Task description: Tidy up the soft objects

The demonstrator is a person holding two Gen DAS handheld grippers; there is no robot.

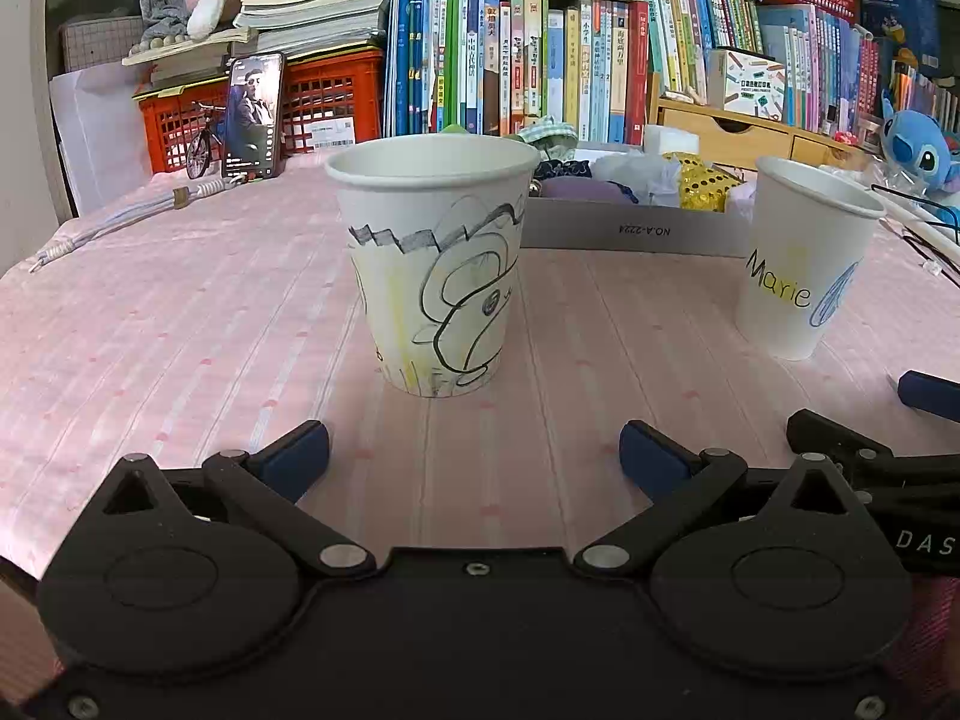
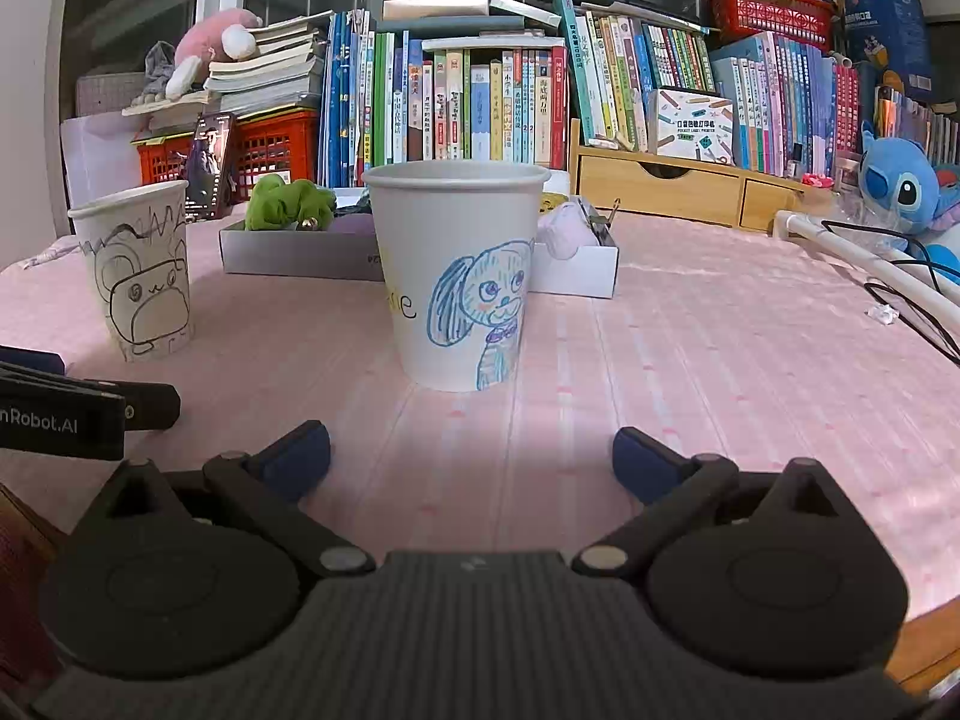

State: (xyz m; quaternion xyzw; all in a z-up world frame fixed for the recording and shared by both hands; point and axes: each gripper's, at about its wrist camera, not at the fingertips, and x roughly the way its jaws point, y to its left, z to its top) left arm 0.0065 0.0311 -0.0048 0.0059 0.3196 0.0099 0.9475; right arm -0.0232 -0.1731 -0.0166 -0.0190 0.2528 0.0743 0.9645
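Bare cloth [image 2: 720, 360] lies in front of the box [image 1: 630, 234] and right of it. Two cups [image 1: 435, 264] [image 2: 459, 276] stand btw. grippers and box, w/ a wide gap.

A left gripper [image 1: 474, 450] with blue-padded fingers [image 1: 297, 450] spread wide apart sits low at six o'clock over a pink striped tablecloth [image 1: 180, 330]. At centre stands an upright paper cup with a black cartoon drawing [image 1: 435, 264]. At three o'clock stands a second cup lettered "Marie" [image 1: 804, 258]. Between and behind them, toward one o'clock, a shallow white box [image 1: 630, 231] holds soft fabric items [image 1: 654, 180]. Books [image 1: 540, 54] line the back at twelve.
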